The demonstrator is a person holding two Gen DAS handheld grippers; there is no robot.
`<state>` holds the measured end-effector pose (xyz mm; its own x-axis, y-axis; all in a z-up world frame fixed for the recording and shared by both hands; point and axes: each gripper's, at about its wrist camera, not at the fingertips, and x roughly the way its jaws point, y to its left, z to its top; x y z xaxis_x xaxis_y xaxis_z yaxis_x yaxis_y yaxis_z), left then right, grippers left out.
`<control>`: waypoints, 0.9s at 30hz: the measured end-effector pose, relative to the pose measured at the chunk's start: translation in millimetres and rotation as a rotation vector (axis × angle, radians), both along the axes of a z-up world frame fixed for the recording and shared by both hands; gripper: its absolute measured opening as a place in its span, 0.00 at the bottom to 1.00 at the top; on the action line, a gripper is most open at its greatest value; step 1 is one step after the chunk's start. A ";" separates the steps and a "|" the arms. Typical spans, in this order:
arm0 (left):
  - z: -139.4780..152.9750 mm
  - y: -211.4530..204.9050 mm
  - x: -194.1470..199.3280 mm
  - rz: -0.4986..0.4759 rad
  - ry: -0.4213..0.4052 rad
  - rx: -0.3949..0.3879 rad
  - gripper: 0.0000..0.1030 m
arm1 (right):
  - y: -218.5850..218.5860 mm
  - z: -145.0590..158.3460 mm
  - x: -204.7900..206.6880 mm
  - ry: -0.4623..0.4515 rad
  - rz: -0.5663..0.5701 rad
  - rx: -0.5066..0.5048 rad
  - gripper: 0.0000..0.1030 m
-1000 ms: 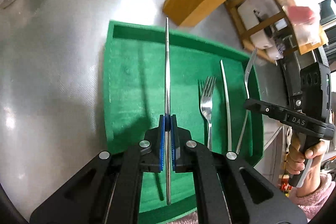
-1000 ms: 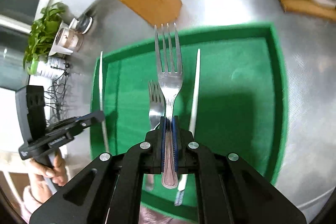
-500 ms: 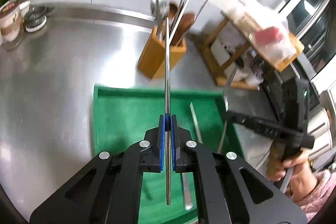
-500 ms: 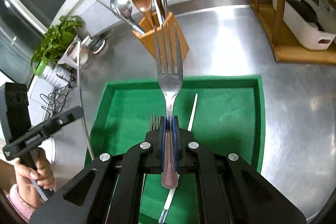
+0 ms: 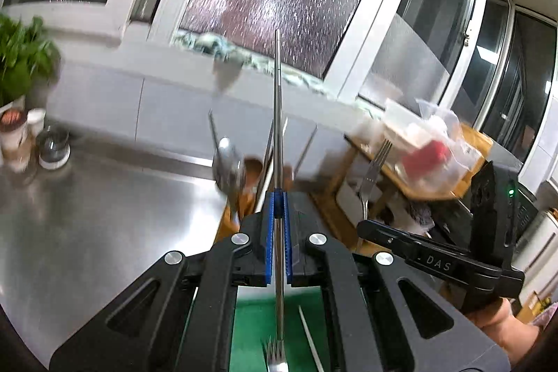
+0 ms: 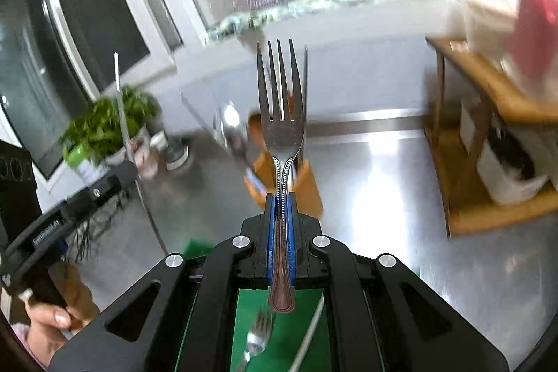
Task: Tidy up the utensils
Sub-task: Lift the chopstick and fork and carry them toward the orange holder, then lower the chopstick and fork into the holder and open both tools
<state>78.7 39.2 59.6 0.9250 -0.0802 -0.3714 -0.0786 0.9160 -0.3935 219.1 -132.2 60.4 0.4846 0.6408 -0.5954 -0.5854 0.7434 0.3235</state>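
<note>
My left gripper (image 5: 278, 197) is shut on a thin metal chopstick (image 5: 277, 114) that sticks up in front of the window. My right gripper (image 6: 281, 197) is shut on a steel fork (image 6: 280, 100), tines up. Behind both stands a wooden utensil holder (image 6: 307, 183) with spoons in it, blurred; in the left wrist view only a strip of the holder (image 5: 223, 225) shows. Low in each view lies the green tray (image 5: 251, 330), with a second fork (image 6: 256, 333) and a pale chopstick (image 6: 308, 333) on its felt (image 6: 303, 302). The right gripper with its fork (image 5: 373, 173) shows at right in the left wrist view.
The steel counter (image 5: 87, 215) runs to a white wall below a window. A potted plant (image 6: 101, 128) and small jars (image 5: 52, 149) sit at the left. A wooden rack (image 6: 488, 142) with a white bin stands at the right, with bagged items on top.
Both grippers have risen and tilted upward with their utensils. The tray has dropped to the bottom of both views and the window now fills the top.
</note>
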 end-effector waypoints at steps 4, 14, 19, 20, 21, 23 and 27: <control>10.4 1.4 29.2 0.022 -0.054 0.050 0.03 | 18.2 7.6 31.6 -0.047 -0.002 0.059 0.06; -4.3 10.4 91.8 0.064 -0.087 0.052 0.03 | 54.5 -11.7 74.8 -0.075 0.003 0.094 0.06; -16.5 9.9 99.2 0.087 -0.106 0.088 0.03 | 59.9 -26.2 76.5 -0.086 0.020 0.072 0.06; -18.5 8.9 100.3 0.087 -0.110 0.101 0.03 | 59.2 -29.2 76.1 -0.086 0.024 0.075 0.06; -22.2 7.9 101.8 0.082 -0.110 0.114 0.03 | 58.9 -30.7 75.9 -0.083 0.026 0.076 0.06; -31.1 4.9 101.3 0.086 -0.103 0.135 0.03 | 58.4 -35.6 74.3 -0.083 0.032 0.073 0.06; -47.4 3.1 92.7 0.089 -0.094 0.139 0.04 | 54.5 -44.8 70.2 -0.070 0.054 0.067 0.06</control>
